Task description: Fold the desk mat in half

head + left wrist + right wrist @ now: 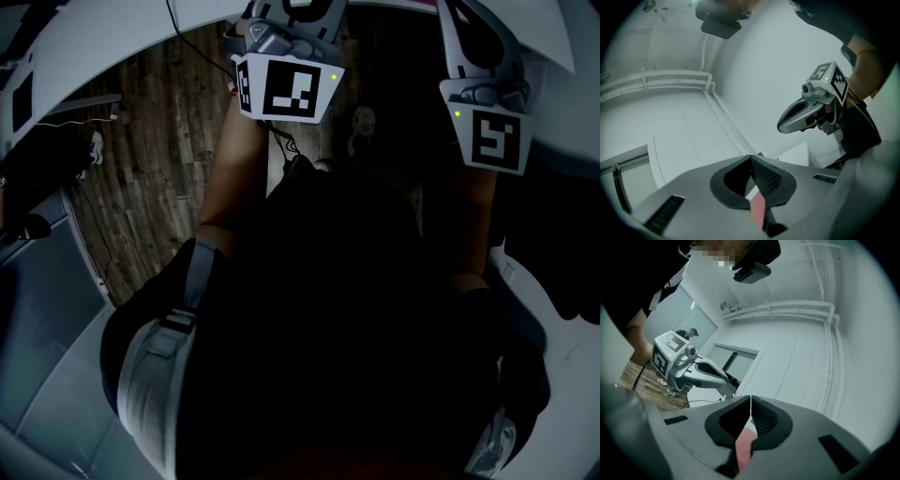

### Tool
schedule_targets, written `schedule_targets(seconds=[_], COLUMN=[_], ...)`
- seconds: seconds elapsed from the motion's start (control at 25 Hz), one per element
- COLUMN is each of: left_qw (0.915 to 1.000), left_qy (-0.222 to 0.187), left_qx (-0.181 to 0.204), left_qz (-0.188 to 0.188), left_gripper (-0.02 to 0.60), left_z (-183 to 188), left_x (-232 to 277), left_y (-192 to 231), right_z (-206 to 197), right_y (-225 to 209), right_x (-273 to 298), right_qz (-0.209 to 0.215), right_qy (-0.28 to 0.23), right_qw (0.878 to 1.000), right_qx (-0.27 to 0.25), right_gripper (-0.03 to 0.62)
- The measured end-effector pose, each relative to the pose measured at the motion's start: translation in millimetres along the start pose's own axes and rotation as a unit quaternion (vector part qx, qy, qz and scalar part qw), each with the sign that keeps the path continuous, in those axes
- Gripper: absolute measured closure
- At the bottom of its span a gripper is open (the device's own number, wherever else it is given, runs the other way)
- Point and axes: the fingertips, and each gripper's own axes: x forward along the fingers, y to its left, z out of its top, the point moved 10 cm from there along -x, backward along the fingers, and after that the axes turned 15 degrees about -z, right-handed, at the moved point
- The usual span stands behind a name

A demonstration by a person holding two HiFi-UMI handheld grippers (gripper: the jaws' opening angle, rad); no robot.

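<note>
Desk mat shows in no view, so which way it lies from either gripper cannot be told; left gripper (751, 158) and right gripper (751, 399), side by side, are both pressed together on nothing.

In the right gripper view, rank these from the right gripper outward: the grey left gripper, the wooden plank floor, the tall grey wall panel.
1. Grey left gripper, mid-left, closest.
2. Wooden plank floor, lower left, behind it.
3. Tall grey wall panel, upper left, farthest.
</note>
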Motion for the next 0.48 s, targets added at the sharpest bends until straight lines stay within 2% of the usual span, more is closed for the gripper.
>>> schedule_targets(seconds=[0.48], left_qw=[0.9987], left_qy=[0.048], left_qx=[-0.017], left_qz=[-0.004], left_gripper=[0.569], left_z=[-34], left_x=[77], left_y=[13], right_z=[-67], right_y=[-43], right_x=[55], right_qz=[0.043], right_qy=[0.028], right_qw=[0.999], right_qx=[-0.002], right_gripper=[0.562])
